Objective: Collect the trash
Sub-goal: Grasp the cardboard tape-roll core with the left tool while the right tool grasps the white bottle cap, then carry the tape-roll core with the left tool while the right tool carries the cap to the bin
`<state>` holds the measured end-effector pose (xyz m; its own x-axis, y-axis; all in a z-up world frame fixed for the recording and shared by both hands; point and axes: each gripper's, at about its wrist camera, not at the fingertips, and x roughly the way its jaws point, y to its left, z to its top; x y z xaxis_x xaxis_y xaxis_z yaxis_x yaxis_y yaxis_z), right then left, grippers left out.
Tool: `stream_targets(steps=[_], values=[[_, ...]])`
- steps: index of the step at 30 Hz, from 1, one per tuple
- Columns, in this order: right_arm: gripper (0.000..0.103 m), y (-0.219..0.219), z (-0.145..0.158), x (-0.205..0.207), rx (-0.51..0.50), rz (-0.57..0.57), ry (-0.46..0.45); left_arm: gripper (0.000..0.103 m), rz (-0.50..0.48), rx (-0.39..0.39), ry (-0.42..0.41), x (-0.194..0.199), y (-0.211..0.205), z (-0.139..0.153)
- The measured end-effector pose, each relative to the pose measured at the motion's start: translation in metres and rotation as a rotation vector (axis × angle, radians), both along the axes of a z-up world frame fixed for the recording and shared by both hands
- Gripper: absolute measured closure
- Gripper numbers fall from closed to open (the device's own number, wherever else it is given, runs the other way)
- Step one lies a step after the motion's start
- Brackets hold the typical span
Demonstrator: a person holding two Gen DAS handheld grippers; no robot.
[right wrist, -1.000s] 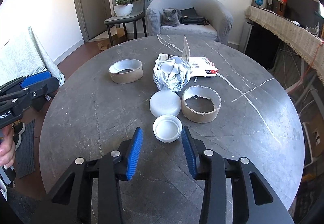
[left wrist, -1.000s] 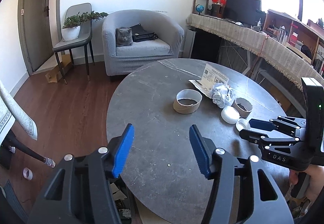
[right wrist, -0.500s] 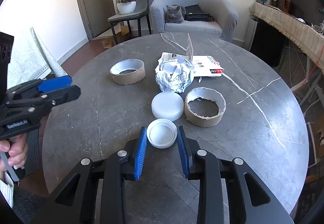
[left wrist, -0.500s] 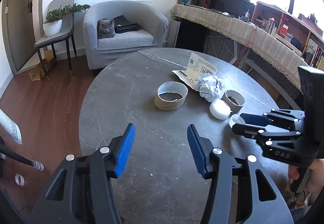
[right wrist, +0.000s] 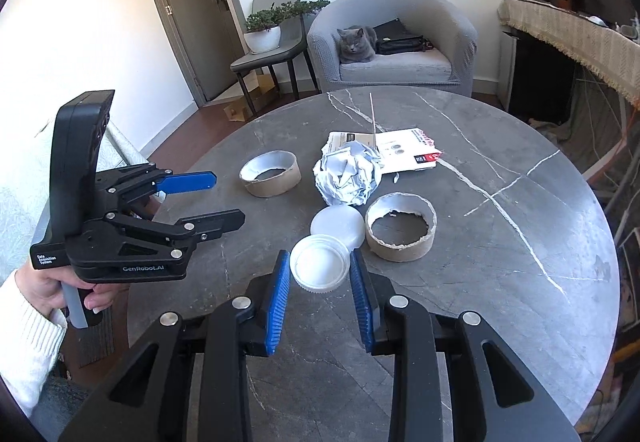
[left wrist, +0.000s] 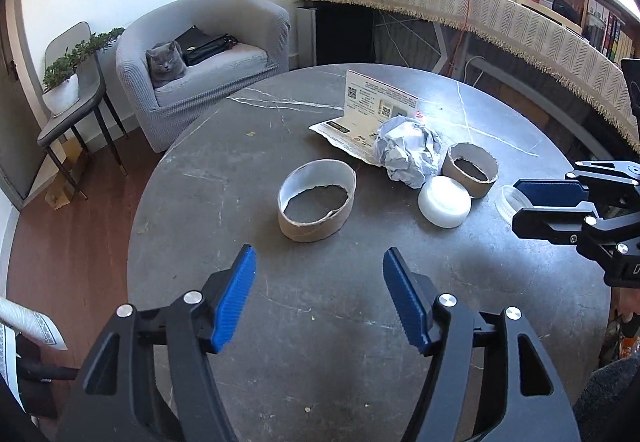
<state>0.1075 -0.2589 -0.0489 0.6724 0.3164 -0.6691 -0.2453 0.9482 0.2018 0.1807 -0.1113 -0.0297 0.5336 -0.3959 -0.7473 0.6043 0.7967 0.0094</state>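
Note:
Trash lies on a round grey table (right wrist: 500, 242): a white plastic lid (right wrist: 320, 268), a second white lid (right wrist: 338, 224), two cardboard tape rings (right wrist: 400, 232) (right wrist: 270, 173), a crumpled paper ball (right wrist: 348, 174) and a flat printed leaflet (right wrist: 404, 150). My right gripper (right wrist: 320, 298) has its blue pads closed against both sides of the near lid, which rests on the table. My left gripper (left wrist: 320, 294) is open and empty above the table, in front of the larger tape ring (left wrist: 316, 198). It shows in the right wrist view (right wrist: 212, 198) too.
A grey armchair (right wrist: 396, 42) with a cat (right wrist: 356, 42) and a black bag stands behind the table. A chair with a potted plant (right wrist: 268, 30) is to its left. A cloth-covered counter (left wrist: 500, 14) runs along the right.
My right gripper moved forward and closed its pads around the near white lid. My left gripper moved in over the table toward the larger tape ring and stayed open.

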Motion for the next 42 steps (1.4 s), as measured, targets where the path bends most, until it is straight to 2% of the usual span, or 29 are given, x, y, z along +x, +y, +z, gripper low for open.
stream_targets(steps=[4,9,14,16,21,23,29,42], values=[[0.073,-0.006,-0.002,0.001,0.015,-0.008,0.005,0.033,-0.023,0.019,0.004,0.011,-0.005,-0.005],[0.073,-0.008,-0.001,0.0,0.036,-0.003,0.006,0.033,-0.019,-0.003,0.052,0.027,-0.005,-0.01],[0.073,-0.011,-0.002,-0.001,0.054,-0.005,0.01,0.033,-0.035,0.016,0.037,0.032,-0.011,-0.008],[0.073,-0.012,-0.002,-0.001,0.057,-0.005,0.013,0.035,-0.036,0.019,0.035,0.036,-0.015,-0.008],[0.073,-0.013,-0.006,0.001,0.061,-0.011,0.032,0.054,-0.028,0.009,0.04,0.043,-0.021,-0.007],[0.073,-0.014,-0.004,0.001,0.064,-0.012,0.029,0.054,-0.03,-0.006,0.046,0.042,-0.021,-0.006],[0.073,-0.01,-0.003,-0.001,0.068,-0.014,0.031,0.055,-0.006,-0.053,0.043,0.028,-0.011,0.0],[0.073,0.016,-0.001,-0.023,0.069,0.009,0.017,0.055,0.04,-0.076,0.009,-0.033,0.012,0.019]])
